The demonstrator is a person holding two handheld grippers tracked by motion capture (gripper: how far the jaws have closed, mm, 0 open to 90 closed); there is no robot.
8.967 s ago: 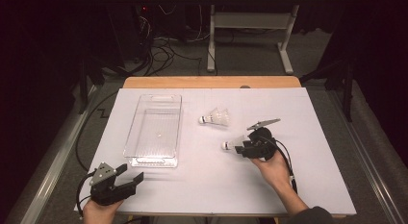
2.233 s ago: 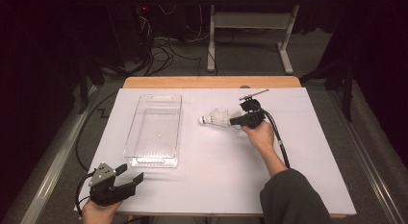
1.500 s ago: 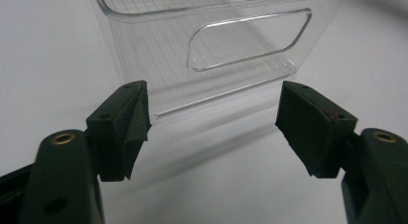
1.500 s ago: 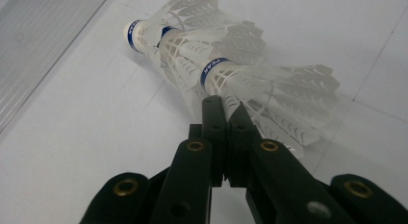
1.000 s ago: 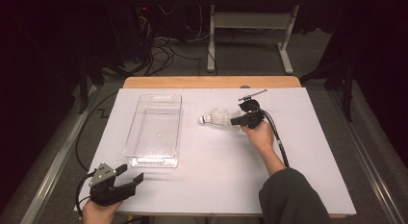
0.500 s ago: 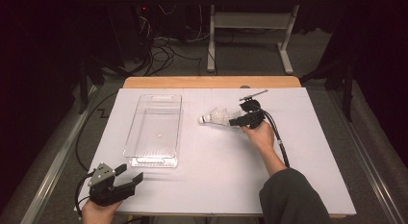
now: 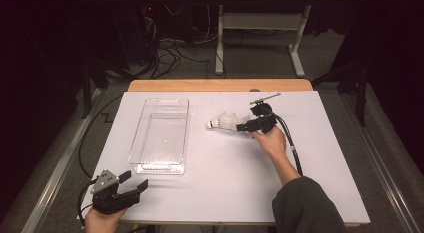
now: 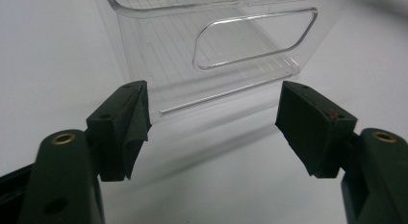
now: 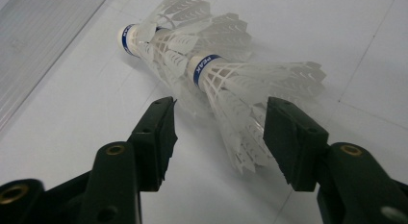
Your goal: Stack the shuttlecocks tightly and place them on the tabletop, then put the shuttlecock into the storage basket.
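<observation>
Two white feather shuttlecocks (image 7: 225,122) lie mid-table, right of a clear plastic bin (image 7: 165,99). The near shuttlecock (image 9: 240,84) has its cork pushed into the skirt of the far shuttlecock (image 9: 159,36). My right gripper (image 9: 221,116) straddles the near one's feathers. Its jaws have just been opening, and the pads stand off the skirt. In the high view the right gripper (image 7: 245,125) points left at the pair. My left gripper (image 7: 137,185) rests open near the front left corner. The left gripper (image 8: 214,123) faces the bin's handle end (image 8: 250,41) with nothing between its jaws.
A white sheet (image 7: 225,183) covers the table, and a wooden edge (image 7: 220,85) shows at the back. The right gripper's cable (image 7: 292,148) trails along the forearm. Behind the table are floor cables (image 7: 170,48) and a white desk frame (image 7: 260,23).
Since the earliest frame my right gripper has moved from nearer the front, where a shuttlecock lay at its jaws, back to the other one; the two now lie nested. The left gripper has not moved.
</observation>
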